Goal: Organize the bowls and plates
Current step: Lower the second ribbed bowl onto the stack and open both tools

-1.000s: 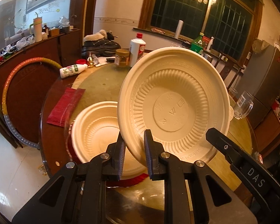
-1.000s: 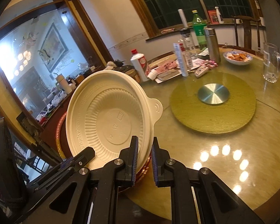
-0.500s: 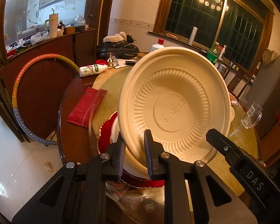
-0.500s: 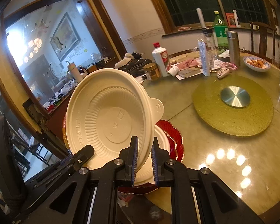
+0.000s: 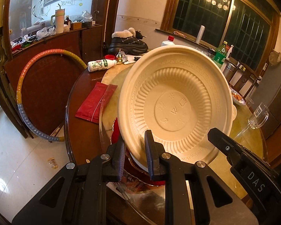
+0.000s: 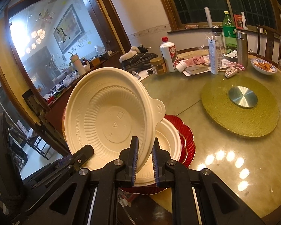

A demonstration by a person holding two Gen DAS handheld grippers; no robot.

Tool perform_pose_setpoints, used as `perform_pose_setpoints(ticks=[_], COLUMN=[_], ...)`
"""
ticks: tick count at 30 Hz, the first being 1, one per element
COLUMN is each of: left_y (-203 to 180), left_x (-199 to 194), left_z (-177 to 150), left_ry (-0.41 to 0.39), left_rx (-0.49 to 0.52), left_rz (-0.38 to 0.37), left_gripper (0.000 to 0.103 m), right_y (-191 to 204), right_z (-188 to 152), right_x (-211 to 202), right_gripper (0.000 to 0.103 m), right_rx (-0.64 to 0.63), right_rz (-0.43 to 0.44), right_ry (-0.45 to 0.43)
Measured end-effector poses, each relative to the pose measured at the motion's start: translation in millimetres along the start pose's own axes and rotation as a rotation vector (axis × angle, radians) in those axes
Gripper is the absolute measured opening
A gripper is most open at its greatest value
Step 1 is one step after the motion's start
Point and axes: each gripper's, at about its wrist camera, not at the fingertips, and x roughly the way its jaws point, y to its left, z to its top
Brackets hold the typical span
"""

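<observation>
Two grippers, left (image 5: pixel 134 153) and right (image 6: pixel 144 157), jaws nearly shut on the cream bowl's (image 5: pixel 175 108) rim. Tilted above the stacked bowl (image 6: pixel 168 140) and red plates (image 6: pixel 187 140) on the worktop (image 6: pixel 224 159). Probably light, thin, flexible: best pinched at the rim, gently.

Table: round dark wooden dining table (image 5: pixel 80 131) under a glass top (image 6: pixel 224 168).
Centre: green-gold turntable mat (image 6: pixel 239 112) carrying a round metal disc (image 6: pixel 243 97).
Near edge: red scalloped plate (image 6: pixel 187 140) flat on the glass, a cream bowl (image 6: pixel 168 136) resting in it.
Left side: red packet (image 5: pixel 95 101) lying flat; white bottle (image 5: pixel 101 65) on its side.
Far side: white liquor bottle (image 6: pixel 169 54), brown jar (image 6: pixel 158 65), green bottle (image 6: pixel 229 33), steel flask (image 6: pixel 242 46), dish of food (image 6: pixel 264 66), glass mug (image 5: pixel 258 115), fur-trimmed boot (image 5: pixel 128 45).
</observation>
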Motion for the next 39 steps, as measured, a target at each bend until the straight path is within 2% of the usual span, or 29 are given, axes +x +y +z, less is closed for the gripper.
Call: perform_pose_setpoints(ticks=[7, 12, 25, 39], left_y=[5.6, 3.3, -8.1, -6.9], left_x=[6.0, 0.8, 4.9, 23.1], left_z=[-0.5, 6.8, 8.8, 8.4], left_ry=[0.035, 0.023, 0.038, 0.132], left_rx=[0.004, 0.032, 0.062, 0.08], left_rz=[0.008, 0.02, -0.007, -0.012], left_gripper=[0.018, 0.019, 0.019, 0.019], right_y=[4.9, 5.1, -3.8, -13.0], right_z=[-3.4, 5.9, 10.5, 5.5], right_x=[8.5, 11.8, 5.0, 17.9], right_gripper=[0.013, 0.014, 0.015, 0.015], right_rx=[-0.008, -0.01, -0.013, 0.012], right_rz=[0.005, 0.039, 0.011, 0.035], right_ry=[0.036, 0.078, 0.086, 0.161])
